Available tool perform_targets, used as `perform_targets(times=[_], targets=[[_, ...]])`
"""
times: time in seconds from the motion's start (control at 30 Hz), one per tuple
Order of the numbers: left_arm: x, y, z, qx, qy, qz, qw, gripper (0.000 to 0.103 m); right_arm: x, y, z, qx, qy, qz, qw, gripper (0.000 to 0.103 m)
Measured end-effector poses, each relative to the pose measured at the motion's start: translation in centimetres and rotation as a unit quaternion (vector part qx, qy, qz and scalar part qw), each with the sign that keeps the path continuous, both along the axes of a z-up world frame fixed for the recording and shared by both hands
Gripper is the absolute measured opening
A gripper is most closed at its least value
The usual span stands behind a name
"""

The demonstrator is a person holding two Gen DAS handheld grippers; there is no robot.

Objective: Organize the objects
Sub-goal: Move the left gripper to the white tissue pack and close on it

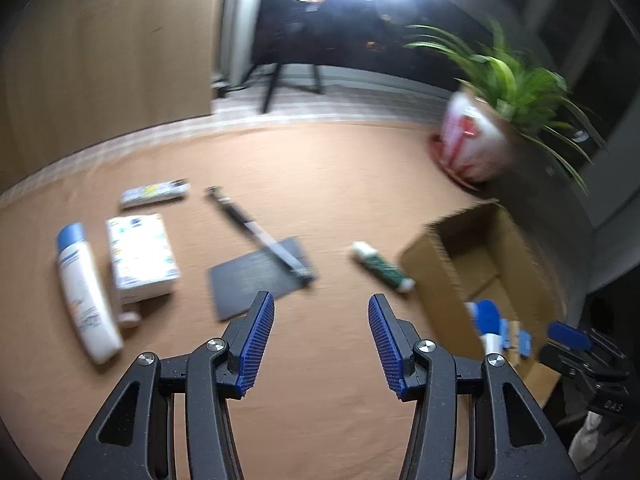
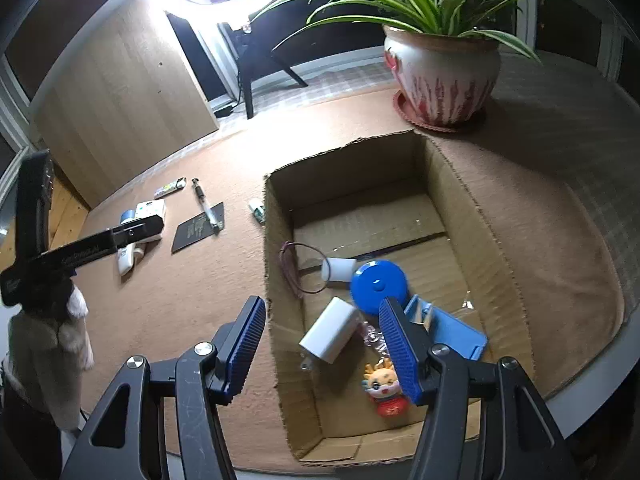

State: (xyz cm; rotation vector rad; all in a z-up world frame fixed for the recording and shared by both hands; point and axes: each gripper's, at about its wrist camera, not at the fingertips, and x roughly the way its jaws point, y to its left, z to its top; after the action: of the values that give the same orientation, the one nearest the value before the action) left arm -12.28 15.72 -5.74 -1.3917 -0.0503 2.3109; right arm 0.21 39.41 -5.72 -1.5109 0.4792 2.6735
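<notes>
Brown cloth covers the table (image 1: 320,168) in your left wrist view, and your left gripper (image 1: 321,344) hangs over it released, jaws apart with nothing between the blue pads. What you have yet to sort lies ahead: a white bottle (image 1: 86,292), a white carton (image 1: 140,256), a small printed tube (image 1: 154,192), a pen (image 1: 256,232) resting across a dark card (image 1: 256,276), and a green-and-white tube (image 1: 382,268) just beside the cardboard box (image 1: 436,280). This view is smeared, so labels are unreadable, and you could easily misjudge the pen's line and nudge it off the card, or knock the green tube against the box wall. Something small peeks from under the carton; you cannot tell what it is. In your right wrist view, the right gripper (image 2: 322,344) is also released and empty, straddling the near wall of the box, whose floor already holds a blue round case (image 2: 378,284), a white block (image 2: 330,330), a blue holder (image 2: 452,332) and a little figurine (image 2: 384,388). Lower carelessly and a finger could catch that wall and drag the box. Your left gripper's body hides part of the bottle and carton here.
</notes>
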Motion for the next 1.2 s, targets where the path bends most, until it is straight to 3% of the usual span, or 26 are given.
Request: perform_targets(times=[0.4, 0.7, 0.87, 0.97, 1.03, 1.2], targets=[[-7.2, -9.3, -1.7, -0.014, -0.025, 0.092, 0.9954, 0.053, -0.2, -1.5, -0.9, -0.002, -0.014, 0.008, 1.0, 0.055], [-12.7, -12.1, -3.2, -0.008, -0.045, 0.136, 0.9896, 0.052, 0.5, -0.9, -1.1, 0.002, -0.022, -0.003, 1.0, 0.055], [-14.9, -12.4, -4.5, 0.014, -0.072, 0.139, 0.9876, 0.051, 0.8, -0.6, -1.4, 0.001, -0.027, -0.009, 1.0, 0.055], [-15.5, -11.9, -5.4, 0.004, -0.08, 0.131, 0.9881, 0.049, 0.9, -0.6, -1.6, 0.001, -0.03, -0.01, 1.0, 0.055], [-15.5, -11.5, -5.8, -0.001, -0.085, 0.119, 0.9892, 0.039, 0.9, -0.7, -1.6, 0.001, -0.031, -0.008, 0.999, 0.055], [-14.3, -10.3, -6.5, -0.012, -0.092, 0.087, 0.9919, 0.03, 0.5, -1.3, -1.5, 0.0, -0.029, 0.0, 1.0, 0.055]])
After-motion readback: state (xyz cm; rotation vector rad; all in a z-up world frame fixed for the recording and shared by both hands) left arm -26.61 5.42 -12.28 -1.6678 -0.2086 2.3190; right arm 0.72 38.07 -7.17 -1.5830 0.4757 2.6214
